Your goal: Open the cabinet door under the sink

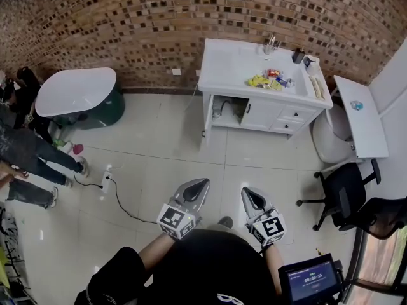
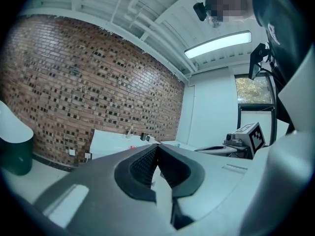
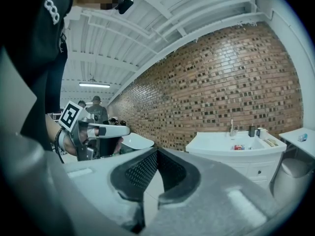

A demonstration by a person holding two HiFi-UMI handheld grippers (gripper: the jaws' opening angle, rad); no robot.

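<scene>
The white sink cabinet [image 1: 280, 114] stands against the brick wall, far ahead of me across the tiled floor. Under the basin its left compartment [image 1: 229, 110] shows as a dark opening with pipes inside, and its door [image 1: 206, 121] stands edge-on at the left side. The drawers to the right are closed. My left gripper [image 1: 203, 183] and right gripper [image 1: 245, 192] hover side by side over the floor, well short of the cabinet. Both are shut with nothing between the pads. The left gripper [image 2: 157, 146] points at the cabinet [image 2: 110, 144]. The right gripper [image 3: 157, 150] has the cabinet [image 3: 246, 161] off to its right.
A white tub on a green base [image 1: 76, 94] sits at the left wall, with people [image 1: 28, 154] beside it. A power strip and cable [image 1: 105, 182] lie on the floor. A toilet [image 1: 327, 142], a white side table [image 1: 362, 122] and office chairs [image 1: 346, 192] stand at the right.
</scene>
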